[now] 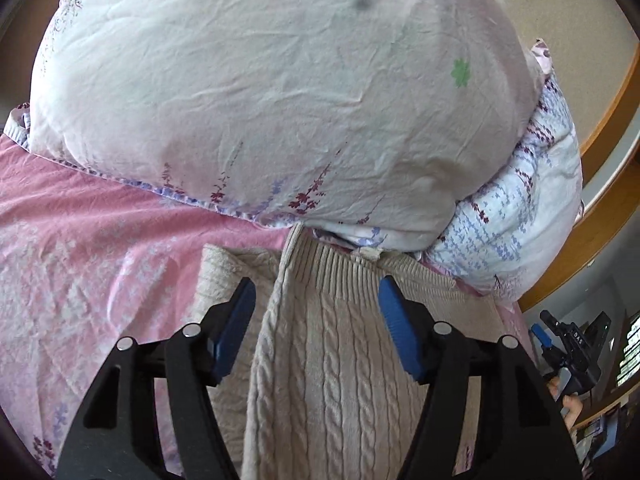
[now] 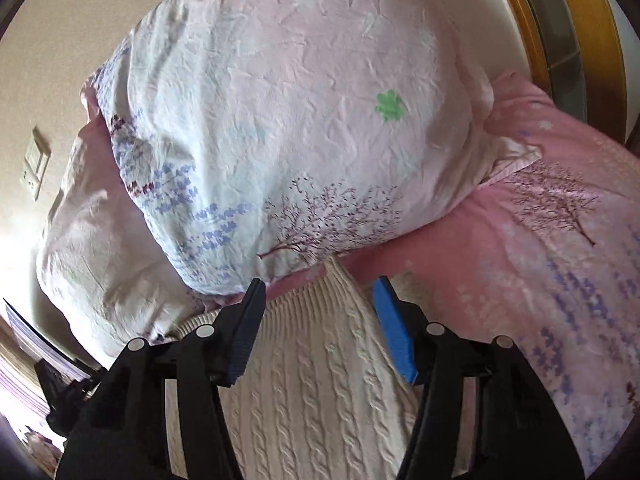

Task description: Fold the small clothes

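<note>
A cream cable-knit sweater (image 1: 332,360) lies on the pink bed sheet (image 1: 88,248), its ribbed hem toward the pillows. My left gripper (image 1: 316,292) is open, its blue pads (image 1: 394,312) spread just above the knit, with nothing between them. In the right wrist view the same sweater (image 2: 320,380) lies under my right gripper (image 2: 320,292), which is open too, blue pads (image 2: 390,320) either side of a raised ribbed corner. The right gripper (image 1: 572,348) also shows at the far right of the left wrist view.
A large floral pillow (image 1: 260,92) rests against the sweater's far edge, with a second pillow (image 1: 520,208) beneath it; both show in the right wrist view (image 2: 288,128). A wooden bed frame (image 1: 608,184) runs at the right. A wall socket (image 2: 36,164) is at the left.
</note>
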Demonstrator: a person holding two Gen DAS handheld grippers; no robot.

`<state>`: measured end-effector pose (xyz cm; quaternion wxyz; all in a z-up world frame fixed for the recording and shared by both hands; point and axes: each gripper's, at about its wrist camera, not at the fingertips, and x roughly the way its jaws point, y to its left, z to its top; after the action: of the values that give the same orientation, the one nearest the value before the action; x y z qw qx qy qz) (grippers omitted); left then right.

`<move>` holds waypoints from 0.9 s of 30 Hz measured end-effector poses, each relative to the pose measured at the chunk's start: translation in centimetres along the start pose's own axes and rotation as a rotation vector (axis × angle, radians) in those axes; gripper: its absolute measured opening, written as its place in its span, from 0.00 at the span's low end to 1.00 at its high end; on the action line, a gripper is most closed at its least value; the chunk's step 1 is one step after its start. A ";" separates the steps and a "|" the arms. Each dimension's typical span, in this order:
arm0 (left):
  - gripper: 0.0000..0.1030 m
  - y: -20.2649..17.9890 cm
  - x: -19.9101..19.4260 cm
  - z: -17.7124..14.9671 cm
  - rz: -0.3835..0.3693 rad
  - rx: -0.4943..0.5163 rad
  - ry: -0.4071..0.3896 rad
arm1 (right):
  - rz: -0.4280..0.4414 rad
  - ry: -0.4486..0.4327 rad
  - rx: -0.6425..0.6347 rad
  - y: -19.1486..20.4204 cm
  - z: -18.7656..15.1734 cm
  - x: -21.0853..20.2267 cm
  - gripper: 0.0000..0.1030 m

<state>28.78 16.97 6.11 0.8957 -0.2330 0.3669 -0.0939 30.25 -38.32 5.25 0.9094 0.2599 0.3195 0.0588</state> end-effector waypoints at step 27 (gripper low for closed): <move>0.07 0.1 -0.3 -7.3 0.114 0.185 0.122 | -0.130 0.110 -0.208 -2.4 -6.8 -1.9 0.08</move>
<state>23.42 14.65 1.68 0.8933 -0.1221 0.4230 -0.0904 24.44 -37.94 0.56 0.9143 0.1396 0.3774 0.0467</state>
